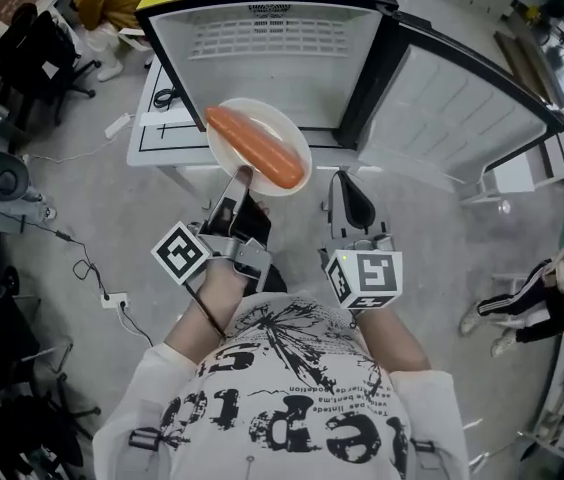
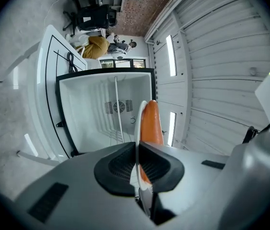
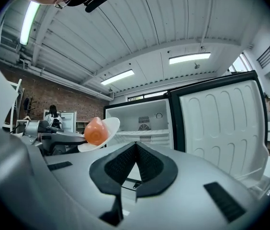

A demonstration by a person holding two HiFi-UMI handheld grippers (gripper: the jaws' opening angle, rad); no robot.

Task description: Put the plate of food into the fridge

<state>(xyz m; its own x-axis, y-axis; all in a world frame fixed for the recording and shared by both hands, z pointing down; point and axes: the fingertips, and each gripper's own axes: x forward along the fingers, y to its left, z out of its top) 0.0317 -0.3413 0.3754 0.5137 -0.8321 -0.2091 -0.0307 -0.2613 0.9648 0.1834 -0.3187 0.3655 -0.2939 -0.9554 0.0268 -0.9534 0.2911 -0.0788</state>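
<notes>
At the top centre of the head view, the fridge [image 1: 262,48] stands open, its door [image 1: 462,118] swung out to the right and cut off by nothing but its own dark edge. Just below the opening, the white plate [image 1: 282,128] hangs in the air outside the cabinet, carrying a long orange food [image 1: 257,148] that lies slantwise across it; whether that is a carrot or a sausage cannot be told.

The left gripper [image 1: 241,176] reaches up from lower left and is clamped on the plate's near rim. In the left gripper view the plate [image 2: 140,116] shows only edge-on, a thin white line running into the closed black pads [image 2: 118,164], and the orange food [image 2: 150,123] rises above them with its lower end hidden behind the right-hand pad. Beyond, the fridge interior [image 2: 89,114] looks bare and white.

The right gripper [image 1: 347,180] sits lower right of the plate, apart from it. In its own view the jaws meet at their tips with nothing between them [image 3: 135,145]. At centre left of that view the plate [image 3: 108,127] and the food [image 3: 95,131] appear end-on, with the left gripper's body half covered below them.

Both hands are hidden beneath the marker cubes [image 1: 182,252].
</notes>
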